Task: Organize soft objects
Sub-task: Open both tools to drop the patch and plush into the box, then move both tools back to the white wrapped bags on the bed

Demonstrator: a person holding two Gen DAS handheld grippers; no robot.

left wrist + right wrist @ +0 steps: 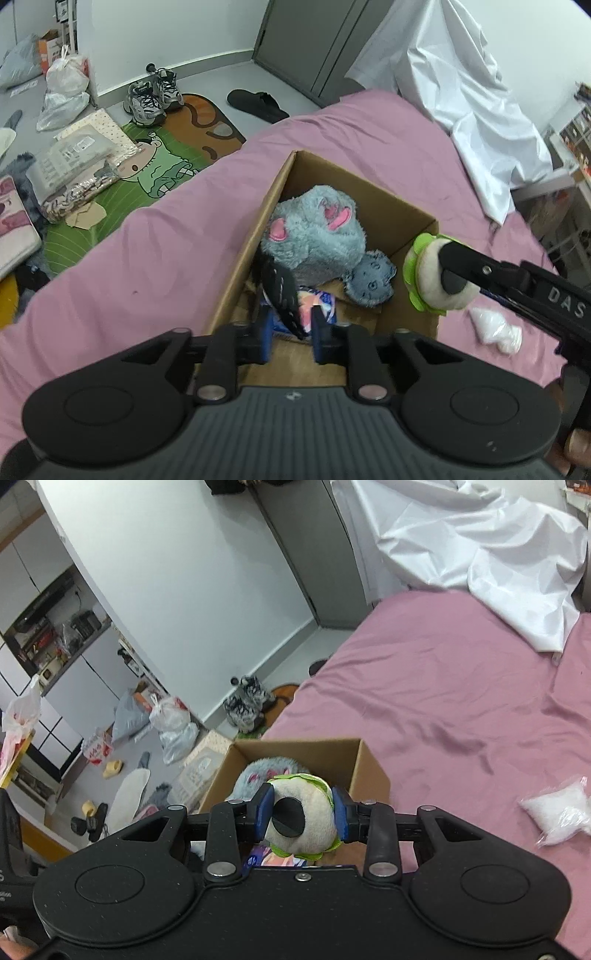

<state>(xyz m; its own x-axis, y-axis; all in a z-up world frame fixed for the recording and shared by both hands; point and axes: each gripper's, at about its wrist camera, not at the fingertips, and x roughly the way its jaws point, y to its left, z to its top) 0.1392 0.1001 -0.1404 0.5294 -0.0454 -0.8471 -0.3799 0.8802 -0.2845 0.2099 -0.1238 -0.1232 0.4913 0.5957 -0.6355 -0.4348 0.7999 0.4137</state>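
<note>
An open cardboard box (251,236) (369,764) stands on the pink bed (147,258). Inside lie a big grey plush with pink ears (314,236) (255,771), a small grey plush head (369,282) and a colourful packet (323,302). My left gripper (293,336) hangs over the box's near end. Its blue pads stand slightly apart, and a black feathery soft thing (280,288) runs between them without being pinched. My right gripper (303,812) (450,269) is shut on a round cream plush with a green frill (306,823) (432,280), held just above the box's right corner.
A small white plastic bag (495,328) (557,812) lies on the bed to the right of the box. A white sheet (461,92) is heaped at the bed's far end. Left of the bed, the floor holds shoes (153,96), a cartoon mat (159,166) and bags.
</note>
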